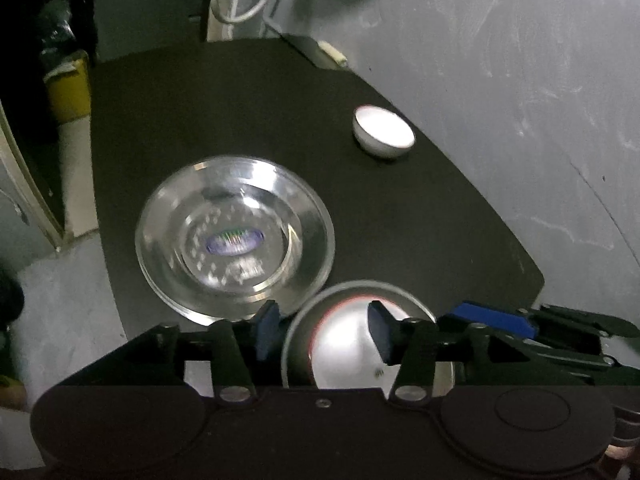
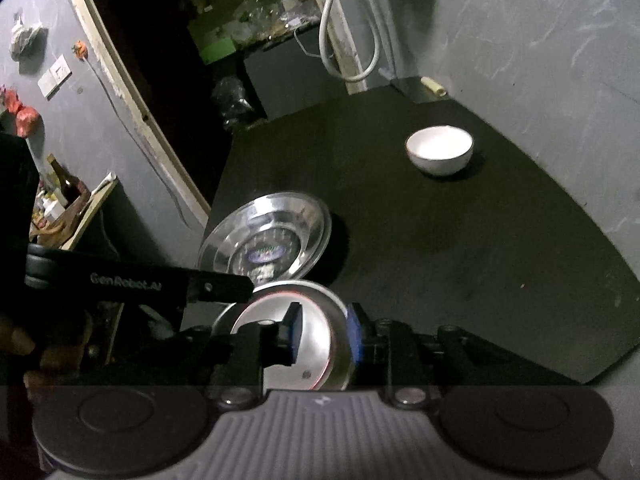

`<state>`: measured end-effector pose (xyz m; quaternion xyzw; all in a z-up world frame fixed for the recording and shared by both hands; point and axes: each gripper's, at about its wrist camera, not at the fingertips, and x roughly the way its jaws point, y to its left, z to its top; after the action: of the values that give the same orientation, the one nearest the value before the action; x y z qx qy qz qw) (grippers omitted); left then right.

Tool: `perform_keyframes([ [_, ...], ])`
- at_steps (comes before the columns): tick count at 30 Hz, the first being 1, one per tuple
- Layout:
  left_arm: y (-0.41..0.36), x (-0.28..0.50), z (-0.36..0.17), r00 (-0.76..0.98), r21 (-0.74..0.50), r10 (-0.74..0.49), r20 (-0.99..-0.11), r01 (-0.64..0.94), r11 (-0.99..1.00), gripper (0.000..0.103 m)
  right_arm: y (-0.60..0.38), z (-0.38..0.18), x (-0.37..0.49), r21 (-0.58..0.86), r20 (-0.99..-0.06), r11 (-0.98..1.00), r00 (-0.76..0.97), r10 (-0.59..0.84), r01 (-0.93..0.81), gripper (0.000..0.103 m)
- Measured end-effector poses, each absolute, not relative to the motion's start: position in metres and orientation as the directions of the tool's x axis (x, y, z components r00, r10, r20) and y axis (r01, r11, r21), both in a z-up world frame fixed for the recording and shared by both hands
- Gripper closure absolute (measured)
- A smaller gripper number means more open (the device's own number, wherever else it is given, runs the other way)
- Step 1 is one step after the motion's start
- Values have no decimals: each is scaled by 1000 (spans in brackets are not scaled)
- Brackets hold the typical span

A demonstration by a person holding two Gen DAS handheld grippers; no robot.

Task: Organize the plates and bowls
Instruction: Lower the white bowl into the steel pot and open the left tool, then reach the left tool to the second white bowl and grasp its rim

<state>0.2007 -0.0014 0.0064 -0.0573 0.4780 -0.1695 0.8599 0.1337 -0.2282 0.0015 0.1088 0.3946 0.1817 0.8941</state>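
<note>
Steel, the shallow round red-rimmed dish (image 2: 288, 344) sits between both tools: left gripper (image 1: 324, 330) released astride its rim, right gripper (image 2: 324, 334) clenched on its edge, apparently mid-handover; next, carry it toward the clear glass plate (image 2: 266, 236) ahead.

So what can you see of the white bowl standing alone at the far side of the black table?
The small white bowl looks like glazed ceramic: round, deep-walled, with a plain white inside and a thin rim. It stands upright and looks empty on the black table, toward the far side near the grey wall. Nothing touches it: the clear glass dish and both grippers are well apart from it, nearer the camera. A faint shadow lies under its base. No chips or marks can be made out.
</note>
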Motion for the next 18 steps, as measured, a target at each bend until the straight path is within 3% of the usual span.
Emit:
perform_keyframes([
  [2,-2,205,10,502,-251,-334,-797,227,941,38,-231,4,135,339,-658,911,633,408,-235,69],
  [3,-2,208,11,515,-243,-323,-794,218,945,27,-233,4,136,339,-655,911,637,406,-233,65],
  [6,-4,214,15,564,-212,-286,-775,194,958,6,-238,4,141,340,-652,913,643,402,-225,53],
  [11,-8,230,17,584,-190,-251,-772,165,968,1,-247,4,150,341,-649,916,651,392,-212,39],
  [18,-15,256,12,580,-193,-234,-780,132,972,1,-264,2,170,349,-640,917,666,383,-192,10],
])
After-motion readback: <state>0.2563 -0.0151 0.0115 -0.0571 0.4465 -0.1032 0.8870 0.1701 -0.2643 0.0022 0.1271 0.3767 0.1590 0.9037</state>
